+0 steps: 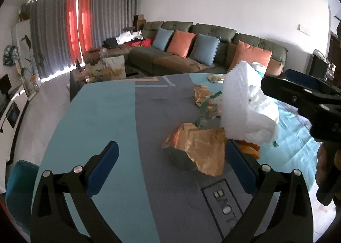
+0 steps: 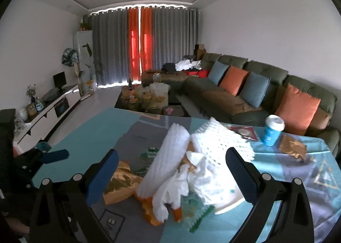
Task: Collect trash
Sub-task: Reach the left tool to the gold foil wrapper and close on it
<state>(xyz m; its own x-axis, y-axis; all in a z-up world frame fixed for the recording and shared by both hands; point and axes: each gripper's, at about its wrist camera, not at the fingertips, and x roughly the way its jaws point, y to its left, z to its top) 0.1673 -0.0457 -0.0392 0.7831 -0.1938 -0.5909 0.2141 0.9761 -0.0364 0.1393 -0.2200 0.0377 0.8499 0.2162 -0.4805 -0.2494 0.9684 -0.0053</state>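
On the blue-and-grey tablecloth [image 1: 102, 119] lies a crumpled gold wrapper [image 1: 198, 149], between the spread tips of my open left gripper [image 1: 172, 155]. Beyond it stands a white heap of foam netting [image 1: 240, 98] and tissue, with a second gold wrapper [image 1: 204, 96] behind. In the right wrist view the same foam netting [image 2: 168, 153] and tissue [image 2: 181, 187] sit between the wide-apart fingers of my open right gripper [image 2: 172, 162], which grip nothing. A blue paper cup [image 2: 272, 130] and another gold wrapper [image 2: 292, 147] lie at the far right of the table.
A green sofa [image 2: 251, 72] with blue and orange cushions runs behind the table. A cluttered coffee table [image 2: 147, 98] stands beyond the table's far edge. A teal chair [image 1: 19, 185] stands at the table's left side. A red flat item [image 2: 245, 132] lies near the cup.
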